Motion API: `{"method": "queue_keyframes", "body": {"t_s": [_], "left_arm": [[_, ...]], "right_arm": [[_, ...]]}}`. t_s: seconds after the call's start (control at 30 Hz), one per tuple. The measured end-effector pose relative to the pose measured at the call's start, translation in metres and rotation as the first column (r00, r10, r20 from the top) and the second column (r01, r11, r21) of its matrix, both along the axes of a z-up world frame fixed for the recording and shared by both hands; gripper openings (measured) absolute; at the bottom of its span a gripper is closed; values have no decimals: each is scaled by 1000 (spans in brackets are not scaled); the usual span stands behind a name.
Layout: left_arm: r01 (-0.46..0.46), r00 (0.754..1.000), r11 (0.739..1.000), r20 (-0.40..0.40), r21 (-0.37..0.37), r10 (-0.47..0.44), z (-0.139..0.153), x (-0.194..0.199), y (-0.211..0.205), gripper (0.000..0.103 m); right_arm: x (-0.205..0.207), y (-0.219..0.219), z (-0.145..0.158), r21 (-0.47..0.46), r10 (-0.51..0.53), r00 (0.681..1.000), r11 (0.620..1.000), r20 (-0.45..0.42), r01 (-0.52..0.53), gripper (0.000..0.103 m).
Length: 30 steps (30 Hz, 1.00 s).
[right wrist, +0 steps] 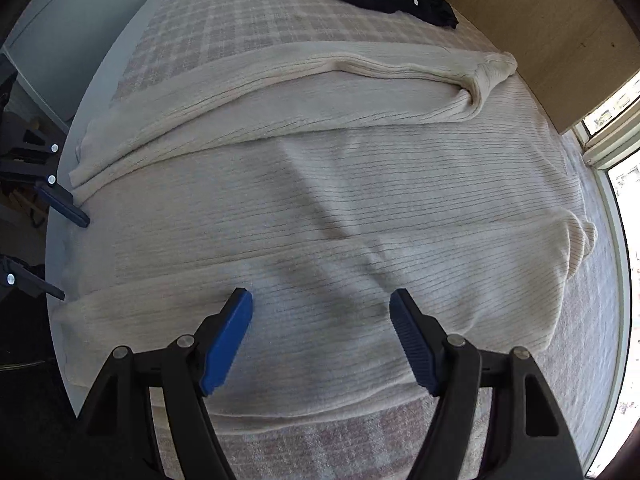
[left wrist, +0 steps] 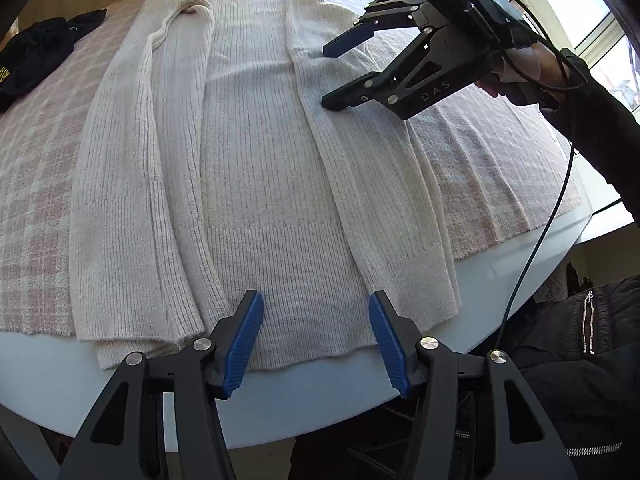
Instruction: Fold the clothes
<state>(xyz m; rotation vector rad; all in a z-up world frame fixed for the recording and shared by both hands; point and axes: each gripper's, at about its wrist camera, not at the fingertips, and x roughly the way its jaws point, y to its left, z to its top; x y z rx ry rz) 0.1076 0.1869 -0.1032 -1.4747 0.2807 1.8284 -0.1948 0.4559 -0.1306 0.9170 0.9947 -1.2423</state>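
Left wrist view: a cream ribbed sweater (left wrist: 256, 168) is laid flat on a checked cloth (left wrist: 36, 184) covering the table (left wrist: 48, 372), hem at the near edge. Both sleeves are folded inward along the body, presumably to narrow the shape before a crosswise fold. The left gripper (left wrist: 316, 344) is held about half open above the hem, nothing between its jaws. The right gripper (left wrist: 334, 76) is seen over the right sleeve, jaws spread wide and empty, lower tip at or just above the knit; contact cannot be confirmed. A dark garment (left wrist: 36, 52) is left at the far left corner, likely awaiting its turn.

Right wrist view: the right gripper (right wrist: 320, 340) is held open over the folded sleeve, nothing gripped. The sweater (right wrist: 320, 200) is seen spanning the cloth (right wrist: 240, 20). The left gripper (right wrist: 68, 248) is visible at the hem edge.
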Motion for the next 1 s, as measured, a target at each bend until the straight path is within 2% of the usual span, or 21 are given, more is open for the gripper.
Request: {"method": "queue_keyframes", "body": {"t_s": [0.1, 0.17, 0.27, 0.4, 0.5, 0.57, 0.6, 0.63, 0.77, 0.9, 0.97, 1.0], "left_arm": [[-11, 1000, 1000, -5, -18, 11, 4, -1, 7, 53], [-28, 1000, 999, -13, 23, 28, 16, 2, 5, 53], [11, 999, 997, -40, 75, -8, 34, 6, 22, 53], [130, 990, 988, -60, 79, -125, 33, 1, 69, 53], [198, 980, 979, -39, 50, -196, 18, -11, 89, 53], [217, 976, 976, -19, 17, -216, 8, -18, 105, 53], [221, 975, 975, -12, 15, -221, 4, -20, 108, 53], [222, 975, 975, -8, 21, -222, 4, -22, 109, 53], [224, 974, 974, 16, 41, -225, 4, -26, 107, 53], [229, 972, 972, 39, 56, -231, 2, -30, 109, 53], [226, 972, 972, 46, 68, -229, 0, -32, 110, 53], [223, 973, 972, 50, 77, -227, -2, -33, 111, 54]], "right_arm": [[-28, 0, 2, 1, -73, 993, 997, 88, 74, 77], [-61, 9, 24, -60, -153, 979, 985, 138, 163, 77], [-121, 14, 43, -104, -298, 952, 947, 67, 304, 77], [-184, 4, 36, -104, -396, 914, 909, 84, 404, 74], [-199, -15, 22, -86, -406, 910, 907, 80, 412, 53], [-207, -26, 13, -79, -405, 913, 910, 49, 408, 23], [-212, -30, 11, -78, -404, 914, 911, 27, 405, 21], [-216, -34, 9, -77, -403, 915, 912, 4, 402, 21], [-238, -54, 4, -70, -445, 896, 893, 11, 444, 23], [-237, -76, -15, -22, -382, 910, 923, -162, 384, 29], [-241, -82, -23, -13, -356, 909, 932, -216, 362, 32], [-250, -82, -24, -17, -374, 905, 925, -204, 379, 36]]}}
